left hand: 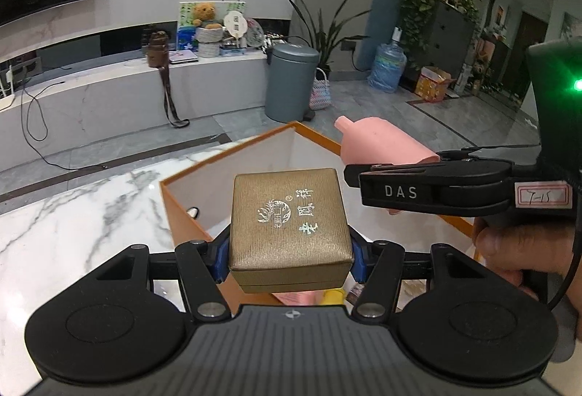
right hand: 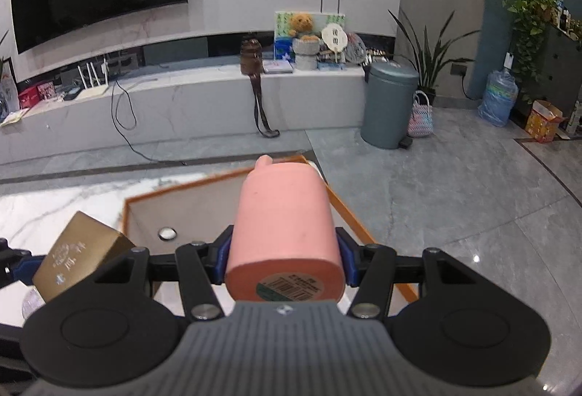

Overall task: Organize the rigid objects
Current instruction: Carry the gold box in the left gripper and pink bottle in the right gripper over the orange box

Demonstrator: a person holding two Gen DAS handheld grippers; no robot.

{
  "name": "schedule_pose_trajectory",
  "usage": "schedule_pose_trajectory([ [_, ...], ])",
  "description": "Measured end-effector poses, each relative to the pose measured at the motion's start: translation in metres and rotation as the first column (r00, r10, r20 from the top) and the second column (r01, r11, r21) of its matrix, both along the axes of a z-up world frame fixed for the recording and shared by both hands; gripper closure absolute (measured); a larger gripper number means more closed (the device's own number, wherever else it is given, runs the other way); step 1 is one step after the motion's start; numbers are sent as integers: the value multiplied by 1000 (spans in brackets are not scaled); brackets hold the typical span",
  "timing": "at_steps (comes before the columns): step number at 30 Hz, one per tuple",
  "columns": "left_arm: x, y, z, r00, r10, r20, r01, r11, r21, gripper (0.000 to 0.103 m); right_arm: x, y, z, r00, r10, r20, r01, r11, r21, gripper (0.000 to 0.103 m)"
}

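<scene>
Left wrist view: orange box (left hand: 182, 214) holds one small round object (left hand: 192, 212); left gripper (left hand: 290, 252) pinches gold case (left hand: 289, 225).

surface: white marble table (left hand: 72, 214) | lying on it: open orange box (left hand: 182, 210), sitting just ahead of and below both grippers

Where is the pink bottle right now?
The pink bottle is clamped in the right claw, held above the open orange box, with the gold box to its left.
</scene>
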State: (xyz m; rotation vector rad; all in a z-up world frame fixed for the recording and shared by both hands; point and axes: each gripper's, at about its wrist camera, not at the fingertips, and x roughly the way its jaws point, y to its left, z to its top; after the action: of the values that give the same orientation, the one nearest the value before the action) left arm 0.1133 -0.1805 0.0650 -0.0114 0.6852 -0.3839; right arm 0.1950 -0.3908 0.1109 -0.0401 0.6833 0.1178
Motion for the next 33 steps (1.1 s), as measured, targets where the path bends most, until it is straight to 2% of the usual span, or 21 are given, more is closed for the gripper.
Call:
schedule_pose_trajectory([
  [4, -2, -11, -5, 1000, -18, -7, 18, 1000, 21, 35, 1, -15, -7, 999, 10, -48, -11, 1000, -9, 48],
  [18, -8, -55, -21, 992, -121, -42, 125, 986, 109, 35, -6, -47, -19, 991, 22, -130, -22, 1000, 1, 48],
  [22, -8, -67, -31, 988, -143, -63, 151, 978, 145, 35, -7, -51, -28, 983, 56, -175, -57, 998, 2, 48],
  [33, 0, -86, -56, 979, -163, -125, 187, 959, 214, 35, 1, -51, -54, 966, 72, -249, -82, 996, -29, 48],
])
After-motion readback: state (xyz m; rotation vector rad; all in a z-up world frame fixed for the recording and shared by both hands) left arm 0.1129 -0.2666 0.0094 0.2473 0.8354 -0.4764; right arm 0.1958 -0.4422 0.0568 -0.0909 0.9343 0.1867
